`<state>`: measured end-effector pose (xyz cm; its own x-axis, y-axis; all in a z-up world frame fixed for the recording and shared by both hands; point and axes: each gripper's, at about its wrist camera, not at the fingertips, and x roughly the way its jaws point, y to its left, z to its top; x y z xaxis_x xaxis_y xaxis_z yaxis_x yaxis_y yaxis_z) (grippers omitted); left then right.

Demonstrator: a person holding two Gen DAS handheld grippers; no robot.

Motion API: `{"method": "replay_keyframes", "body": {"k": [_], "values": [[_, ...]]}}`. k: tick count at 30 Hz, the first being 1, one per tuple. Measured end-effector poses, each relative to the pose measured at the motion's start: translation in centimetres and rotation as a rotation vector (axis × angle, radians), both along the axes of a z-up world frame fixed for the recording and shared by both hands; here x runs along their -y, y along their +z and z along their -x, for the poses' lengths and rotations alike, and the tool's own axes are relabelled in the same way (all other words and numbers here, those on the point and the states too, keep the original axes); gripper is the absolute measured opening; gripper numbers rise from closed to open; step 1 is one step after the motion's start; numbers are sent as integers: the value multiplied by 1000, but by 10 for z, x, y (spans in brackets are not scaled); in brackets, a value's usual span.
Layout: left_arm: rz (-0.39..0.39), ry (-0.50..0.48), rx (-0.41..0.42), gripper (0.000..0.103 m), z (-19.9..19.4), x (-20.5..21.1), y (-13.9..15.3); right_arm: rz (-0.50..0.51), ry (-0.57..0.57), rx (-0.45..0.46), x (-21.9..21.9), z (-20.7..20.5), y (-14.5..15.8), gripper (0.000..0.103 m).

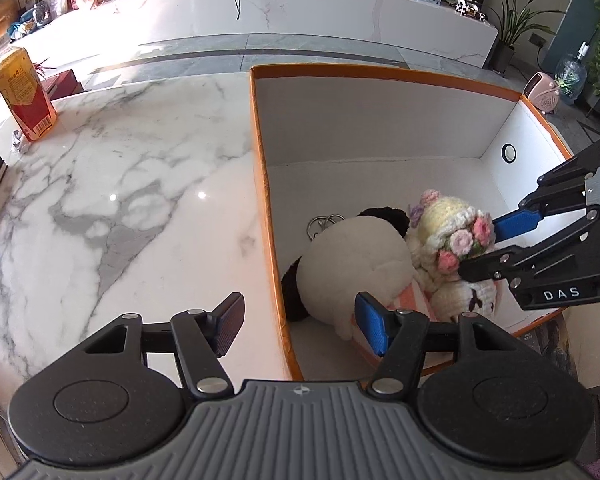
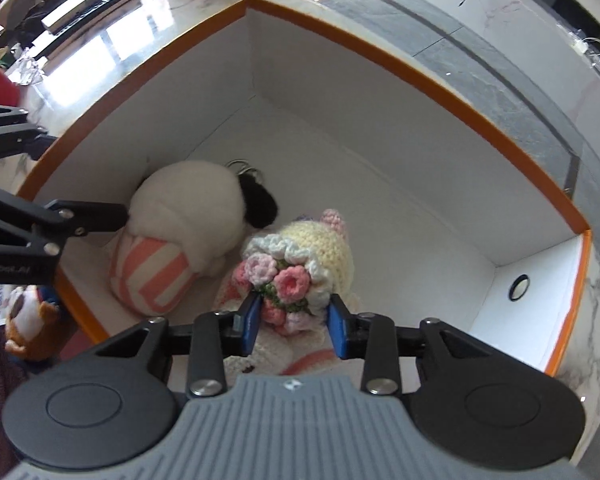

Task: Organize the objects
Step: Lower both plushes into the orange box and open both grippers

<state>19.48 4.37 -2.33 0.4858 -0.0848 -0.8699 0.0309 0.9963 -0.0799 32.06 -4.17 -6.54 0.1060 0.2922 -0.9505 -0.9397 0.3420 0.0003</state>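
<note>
2 plush toys (image 2: pixel 188 232) (image 2: pixel 300 264) inside 1 box (image 2: pixel 400 60)

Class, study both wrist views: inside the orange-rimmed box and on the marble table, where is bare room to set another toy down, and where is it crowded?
Free: the box floor from the crocheted doll to the wall with the round hole; also the marble table between the bottle and the box. Crowded: the near corner, where the panda plush and doll touch, both grippers alongside.
</note>
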Motion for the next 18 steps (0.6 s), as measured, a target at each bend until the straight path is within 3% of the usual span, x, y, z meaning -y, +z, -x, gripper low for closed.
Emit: {"method": "replay_keyframes", "body": {"k": [7, 12, 16, 18], "values": [[32, -16, 0, 46, -4, -2, 1, -68, -85, -101, 5, 0, 0, 37], [20, -19, 2, 44, -4, -1, 1, -81, -110, -92, 15, 4, 0, 37], [47, 2, 31, 44, 5, -8, 10, -91, -119, -32, 19, 15, 7, 40], [52, 9, 58, 45, 11, -11, 19, -104, -140, 5, 24, 18, 13, 51]]}}
